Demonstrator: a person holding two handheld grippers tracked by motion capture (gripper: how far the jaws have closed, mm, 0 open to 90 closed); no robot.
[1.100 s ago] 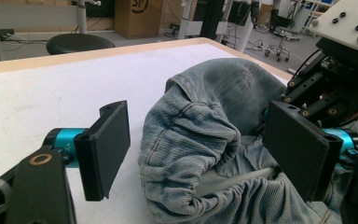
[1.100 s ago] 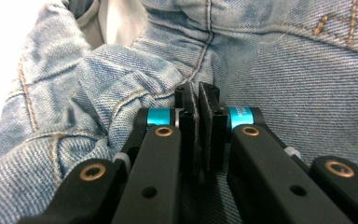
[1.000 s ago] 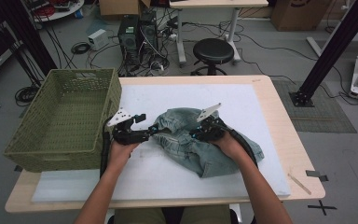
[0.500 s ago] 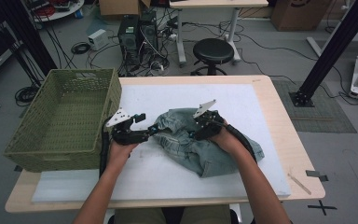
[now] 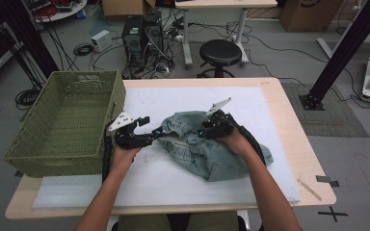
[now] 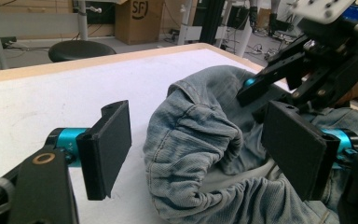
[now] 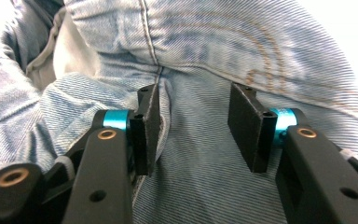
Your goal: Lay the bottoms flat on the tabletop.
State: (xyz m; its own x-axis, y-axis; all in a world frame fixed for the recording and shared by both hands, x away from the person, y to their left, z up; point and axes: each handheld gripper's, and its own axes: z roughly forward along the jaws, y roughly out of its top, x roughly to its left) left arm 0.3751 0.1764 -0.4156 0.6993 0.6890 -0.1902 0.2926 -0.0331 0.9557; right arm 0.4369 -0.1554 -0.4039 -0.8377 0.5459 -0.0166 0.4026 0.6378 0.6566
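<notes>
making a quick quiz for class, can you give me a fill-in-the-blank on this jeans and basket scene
1. The crumpled garment on the white mat is made of blue ____.
2. The green wicker basket stands at the table's ____ side in the high view.
3. In its own view, the jaws of the right hand-held gripper stand ____ over the fabric.
4. Beyond the table stands a round black ____.

Missing words: denim; left; open; stool

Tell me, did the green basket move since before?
No. The green basket sits in the same spot at the left end of the table in the high view, its corner at the same place beside the white mat.
</notes>
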